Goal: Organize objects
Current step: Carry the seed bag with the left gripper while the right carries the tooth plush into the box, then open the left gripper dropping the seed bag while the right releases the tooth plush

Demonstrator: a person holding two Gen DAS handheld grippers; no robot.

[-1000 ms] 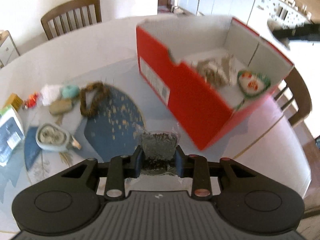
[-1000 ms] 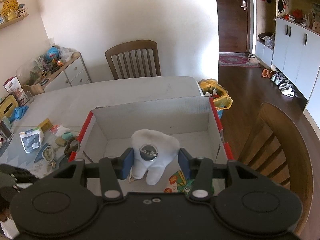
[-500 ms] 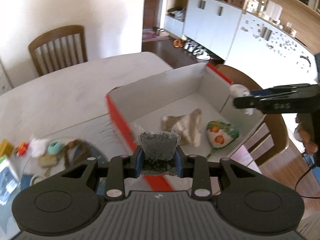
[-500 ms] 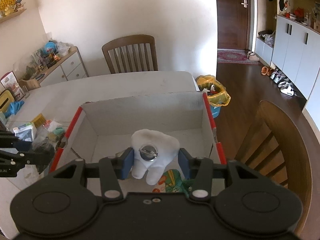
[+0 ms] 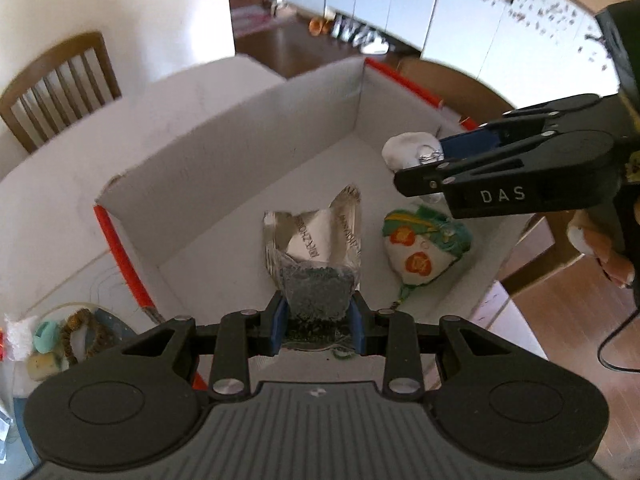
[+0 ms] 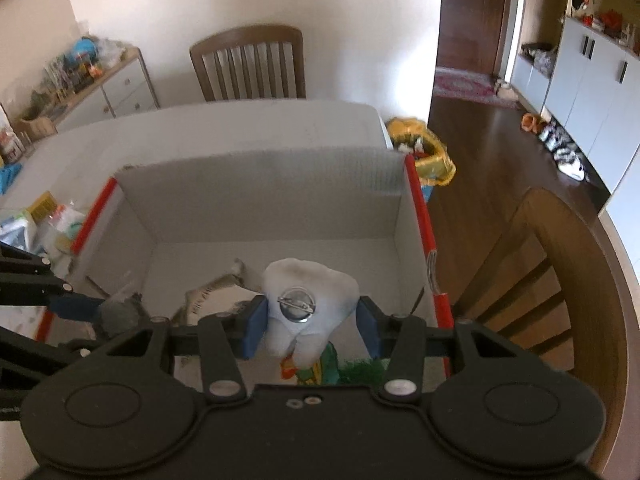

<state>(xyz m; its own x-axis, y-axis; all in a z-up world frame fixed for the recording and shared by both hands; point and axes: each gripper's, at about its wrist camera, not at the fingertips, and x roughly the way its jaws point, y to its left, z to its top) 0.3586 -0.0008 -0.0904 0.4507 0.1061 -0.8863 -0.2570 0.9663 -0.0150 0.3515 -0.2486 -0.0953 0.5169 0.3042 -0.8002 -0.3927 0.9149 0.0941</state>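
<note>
White cabinets and dark wood flooring frame the pale dining table (image 6: pixel 224 128), where a red-edged cardboard box (image 5: pixel 248 136) sits open with its white inside showing.

Over that box I hold my left gripper (image 5: pixel 317 316), its blue pads (image 5: pixel 277 322) pressed against both sides of a small clear bag of dark grains (image 5: pixel 316 294); the jaws are drawn in narrow, pinching the bag just above the near wall of the box.

My right gripper (image 6: pixel 310 326) hangs over the right side of the box, and its jaws pinch a white tooth-shaped plush (image 6: pixel 310 300) with a round metal pin clasp on its face. The left pad touches the plush; whether the right pad touches it I cannot tell, since a thin gap seems to show there. Seen from the left wrist, the same plush (image 5: pixel 404 150) sticks out past the right gripper's tips (image 5: pixel 430 160), well above the box floor.

On the floor of the box lie a crumpled silver foil packet (image 5: pixel 320 236) and, just beside it, a white, green and orange printed pouch (image 5: pixel 424 248).

Outside the box, to the left on the table, rest a brown bead bracelet (image 5: pixel 74 334), a small teal object (image 5: pixel 46 340) and other small items too blurred to name.

A wooden chair (image 6: pixel 248 66) stands at the far side of the table.
</note>
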